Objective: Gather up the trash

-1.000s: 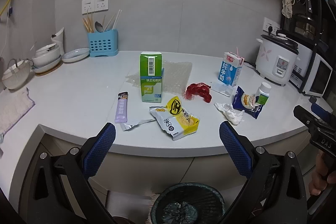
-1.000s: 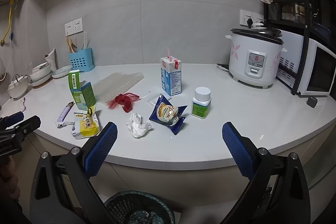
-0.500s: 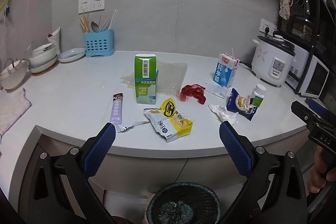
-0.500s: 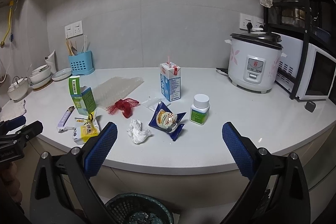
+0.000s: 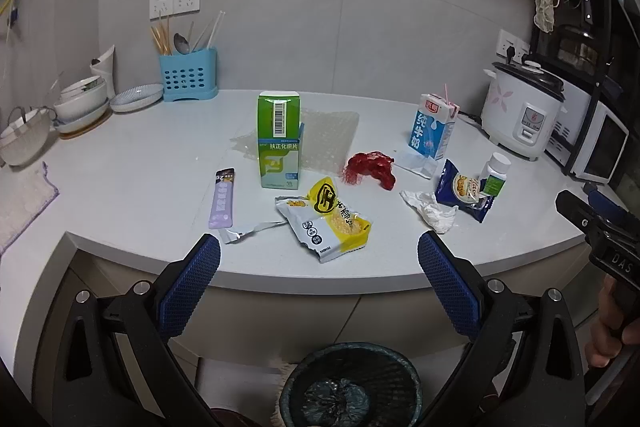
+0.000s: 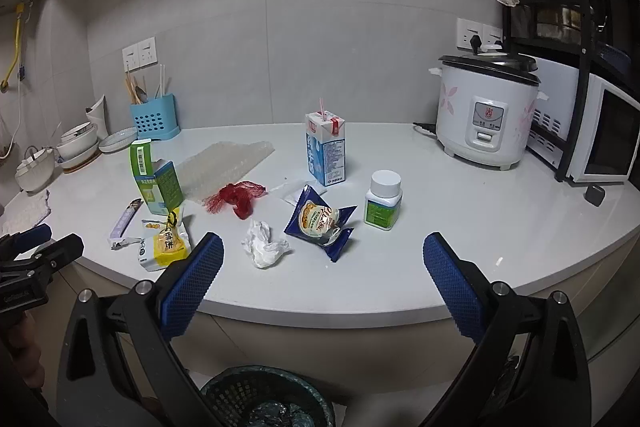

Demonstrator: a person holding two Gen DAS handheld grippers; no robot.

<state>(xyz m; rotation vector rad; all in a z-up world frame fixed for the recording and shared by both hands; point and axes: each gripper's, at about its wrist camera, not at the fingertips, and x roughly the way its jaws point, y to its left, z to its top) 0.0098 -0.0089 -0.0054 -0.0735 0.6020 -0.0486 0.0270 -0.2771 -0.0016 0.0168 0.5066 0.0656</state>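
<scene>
We see a white tabletop (image 5: 132, 163), a green-and-white box (image 5: 279, 143), a yellow-and-white snack packet (image 5: 326, 223), red netting (image 5: 370, 169), a blue-and-white milk carton (image 5: 432, 131), and a white rice cooker (image 6: 486, 111) with pink flowers.

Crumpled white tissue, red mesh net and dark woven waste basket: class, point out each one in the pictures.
Crumpled white tissue (image 6: 265, 245): right wrist view, middle of the wad.
Red mesh net (image 5: 370, 167): left wrist view, centre of the bunched part.
Dark woven waste basket (image 5: 352, 353): left wrist view, near rim.

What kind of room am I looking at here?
Most likely a home kitchen: a rice cooker and microwave stand on the white counter, with bowls and a blue utensil holder by the wall.
</scene>
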